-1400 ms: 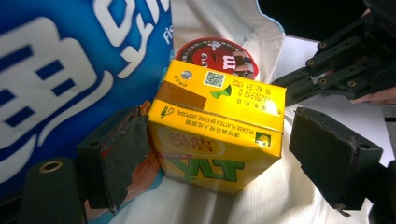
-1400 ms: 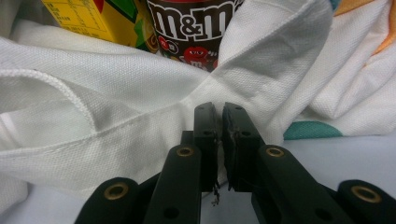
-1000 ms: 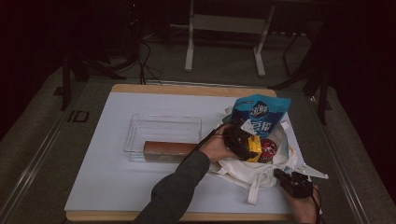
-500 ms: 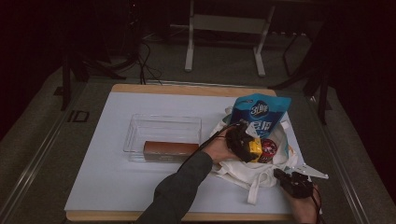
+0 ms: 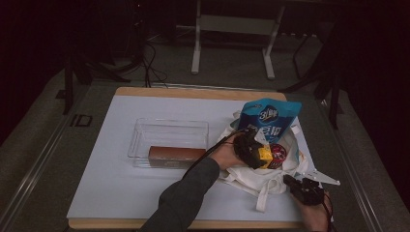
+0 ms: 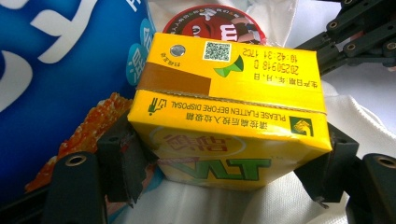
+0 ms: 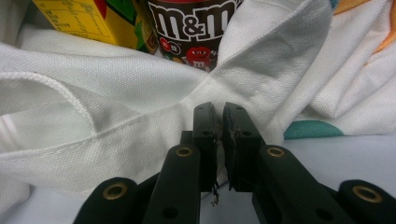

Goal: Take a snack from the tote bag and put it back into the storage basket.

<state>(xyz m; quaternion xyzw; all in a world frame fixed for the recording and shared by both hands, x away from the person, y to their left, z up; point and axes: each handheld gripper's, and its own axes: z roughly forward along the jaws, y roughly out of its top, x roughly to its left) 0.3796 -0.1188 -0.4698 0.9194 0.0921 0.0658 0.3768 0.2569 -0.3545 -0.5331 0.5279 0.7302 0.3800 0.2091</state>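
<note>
While the left gripper (image 5: 251, 149) is straddling the yellow drink carton (image 6: 231, 109) crosswise in the white cloth bag (image 5: 261, 176), its jaws have just been closing, seemingly touching it. The right gripper (image 7: 219, 122) is pinching the bag's edge shut.

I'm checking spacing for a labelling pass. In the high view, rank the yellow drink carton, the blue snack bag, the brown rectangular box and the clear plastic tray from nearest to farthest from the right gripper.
From the right gripper, at the table's lower right:
1. Yellow drink carton, up-left in the white cloth bag.
2. Blue snack bag, behind the carton.
3. Brown rectangular box, far left, in the tray.
4. Clear plastic tray, around the box, reaching farthest left.
</note>
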